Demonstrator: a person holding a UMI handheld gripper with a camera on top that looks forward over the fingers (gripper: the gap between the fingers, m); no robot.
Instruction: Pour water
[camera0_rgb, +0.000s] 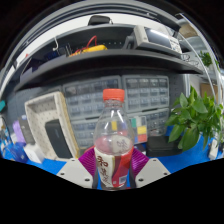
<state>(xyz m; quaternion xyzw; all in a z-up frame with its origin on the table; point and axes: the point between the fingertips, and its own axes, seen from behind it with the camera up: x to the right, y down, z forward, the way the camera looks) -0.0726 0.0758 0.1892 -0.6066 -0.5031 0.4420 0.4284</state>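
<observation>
Your tongs (113, 170) have closed on the water bottle (113, 145). Both purple pads (88, 160) press its sides. The bottle stands straight up between the fingers, with its orange cap (113, 96) still on. A green plant (195, 118) sits off to the right, on the blue table (185, 160).

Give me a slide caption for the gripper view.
Claw shut on a clear orange-capped water bottle, held upright over a blue table beside a potted plant.
</observation>
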